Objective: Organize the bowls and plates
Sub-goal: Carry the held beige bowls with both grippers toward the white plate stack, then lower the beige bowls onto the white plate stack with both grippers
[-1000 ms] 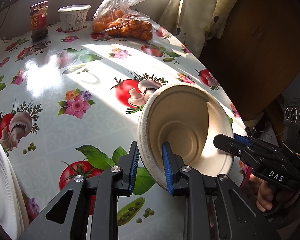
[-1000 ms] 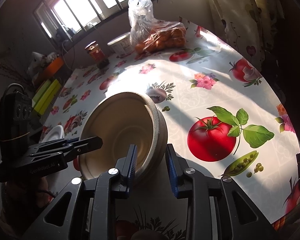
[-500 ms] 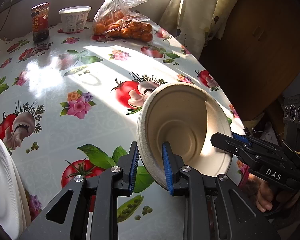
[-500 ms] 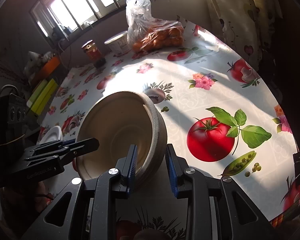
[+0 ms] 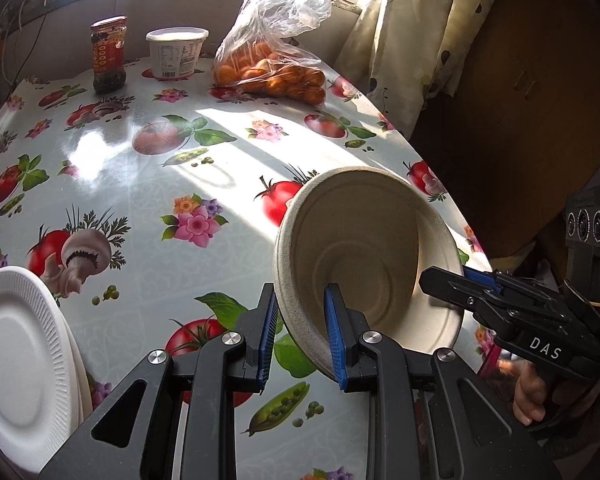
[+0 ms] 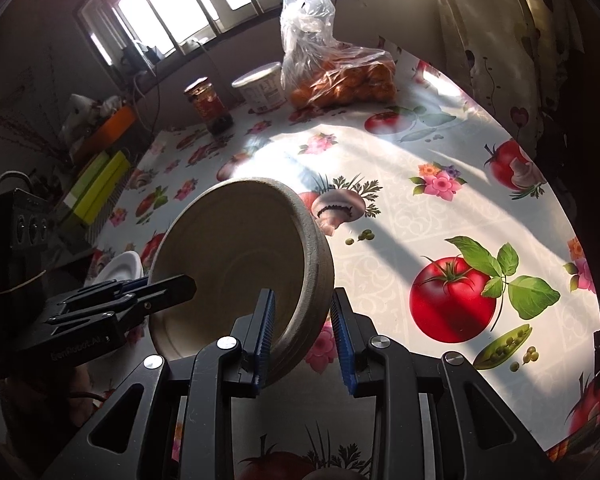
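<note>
Fingers on the left gripper [image 5: 301,332] were clamped across the near wall of the bowl [image 5: 364,256], one pad outside, one inside the rim. Right gripper [image 6: 305,336] fingers straddled the opposite wall of the same bowl [image 6: 236,264]; a gap showed on the outer side, so I couldn't tell if that pair was actually gripping or just bracketing it. Bowl was off the bench [image 5: 148,208], tilted hard with its mouth facing sideways, held over the edge of the bench nearest the person.

Risks, as I judged them:
- Two grippers on one light pulp bowl: any mismatch in pull could buckle the wall or tear the rim.
- If the left fingers let go before the right pair had real contact, the bowl would drop, and being over the bench edge it could go to the floor.
- Steep tilt plus a thin wall meant it could pivot out of a pinch grip.

Count:
- 1 bowl, possibly more nested in it; the rim looked thick in the right wrist view, couldn't confirm.
- White plates [image 5: 24,356], left of the bowl on the bench: at least 2 stacked; exact number unclear.
- Behind the bowl at the far edge: 1 jar [image 5: 109,55], 1 tub [image 5: 177,53], 1 bag of oranges [image 5: 272,60].
</note>
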The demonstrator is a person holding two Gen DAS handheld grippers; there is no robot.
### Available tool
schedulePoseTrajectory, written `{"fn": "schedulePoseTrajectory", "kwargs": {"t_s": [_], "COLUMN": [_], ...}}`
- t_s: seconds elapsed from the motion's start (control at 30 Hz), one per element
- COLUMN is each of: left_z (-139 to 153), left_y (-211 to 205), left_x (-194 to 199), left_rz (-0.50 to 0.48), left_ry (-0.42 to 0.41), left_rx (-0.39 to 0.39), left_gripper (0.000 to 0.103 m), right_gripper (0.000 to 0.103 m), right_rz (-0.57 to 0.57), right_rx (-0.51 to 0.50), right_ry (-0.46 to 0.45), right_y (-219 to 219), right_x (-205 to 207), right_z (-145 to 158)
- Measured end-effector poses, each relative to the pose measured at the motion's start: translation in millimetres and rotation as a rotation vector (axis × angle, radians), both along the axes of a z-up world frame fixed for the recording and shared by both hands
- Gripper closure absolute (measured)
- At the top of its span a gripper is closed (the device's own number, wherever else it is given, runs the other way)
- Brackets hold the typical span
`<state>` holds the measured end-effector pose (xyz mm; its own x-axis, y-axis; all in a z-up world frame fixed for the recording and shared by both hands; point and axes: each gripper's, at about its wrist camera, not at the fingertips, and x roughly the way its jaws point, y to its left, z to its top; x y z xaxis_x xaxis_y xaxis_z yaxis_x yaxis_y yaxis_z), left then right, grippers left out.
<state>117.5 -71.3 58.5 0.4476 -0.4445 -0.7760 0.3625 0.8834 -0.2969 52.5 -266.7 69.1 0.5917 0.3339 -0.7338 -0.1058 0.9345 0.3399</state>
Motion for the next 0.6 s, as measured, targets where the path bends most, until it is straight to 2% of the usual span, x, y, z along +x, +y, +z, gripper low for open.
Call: {"fn": "schedulePoseTrajectory", "kwargs": {"t_s": [0.6], "left_z": [14.7], "left_y": [47.9], "left_x": [-8.4], "left_rz": [0.121], "left_ry": [-0.022], "left_rx": [0.0], "left_gripper": [0.078], "right_gripper": [0.075], "right_rz": [0.118], "right_rx": [-0.017], "right_ry": [-0.009], "right_y": [51.2], "right_x": [14.5], "right_z": [15.4]}}
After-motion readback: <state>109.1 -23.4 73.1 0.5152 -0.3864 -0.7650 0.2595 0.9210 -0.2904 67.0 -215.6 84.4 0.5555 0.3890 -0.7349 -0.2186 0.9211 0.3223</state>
